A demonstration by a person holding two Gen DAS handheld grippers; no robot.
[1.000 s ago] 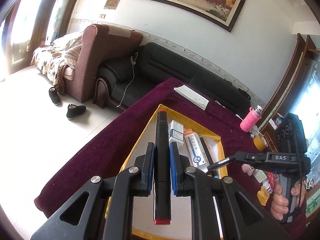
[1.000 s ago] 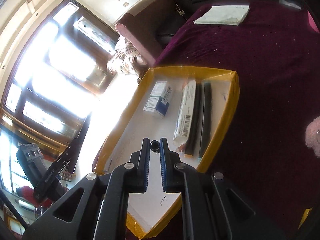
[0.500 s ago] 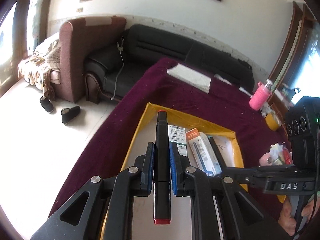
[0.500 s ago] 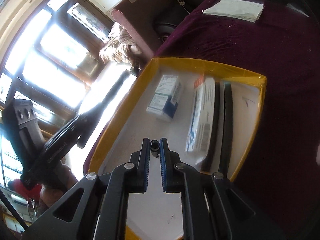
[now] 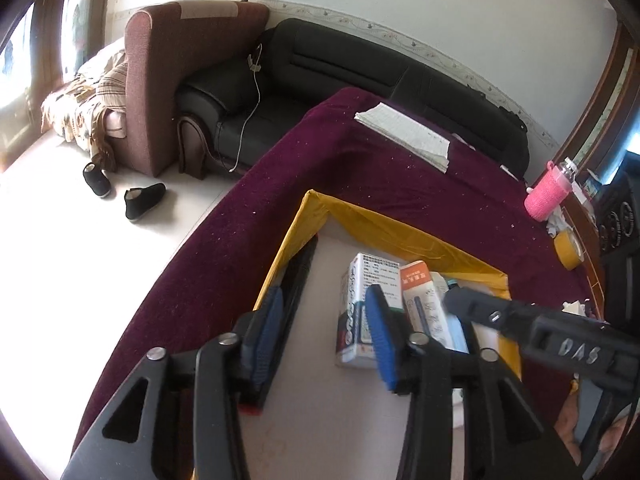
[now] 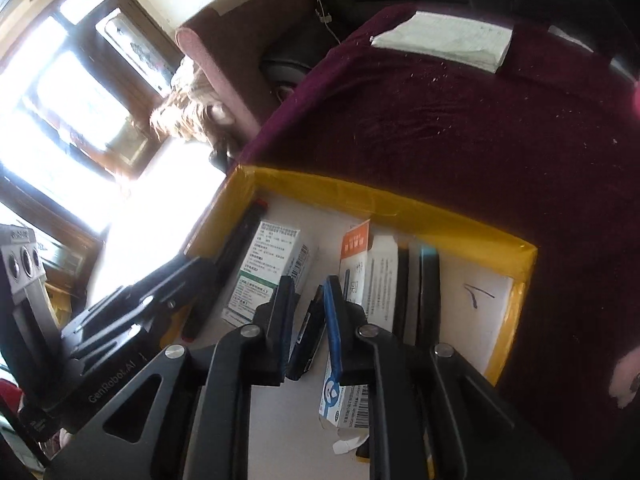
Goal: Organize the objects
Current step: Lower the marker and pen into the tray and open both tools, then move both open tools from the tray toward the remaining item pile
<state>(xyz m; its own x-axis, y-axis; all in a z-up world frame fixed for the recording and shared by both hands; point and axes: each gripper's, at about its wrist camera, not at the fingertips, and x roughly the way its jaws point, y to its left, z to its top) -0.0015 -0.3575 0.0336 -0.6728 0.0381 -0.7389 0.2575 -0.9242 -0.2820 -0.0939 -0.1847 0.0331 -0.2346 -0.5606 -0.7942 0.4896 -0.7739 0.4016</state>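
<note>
Two hand-held grippers are over the yellow-walled tray [image 5: 384,228] on the maroon-covered table [image 5: 400,184]; biggest risks first.

Tray is near the table edge, floor below. A shove from either tool could slide it toward the drop.

White medicine box [image 5: 362,312] and orange-topped box [image 6: 354,264] lie close together mid-tray, two dark strips [image 6: 424,292] beside them. Right hand-held gripper [image 6: 306,312] hangs low between the boxes, jaws just starting to part around a small dark piece [image 6: 308,328]. I can't tell whether the pads press it. If it falls, it may wedge between the boxes or bounce out of place.

Left hand-held gripper [image 5: 324,320] is opening, nothing between the pads. Black marker with red ends [image 5: 288,312] lies in the tray against the left wall, just under the left pad. Pulling back low could snag it and roll it off line.
</note>
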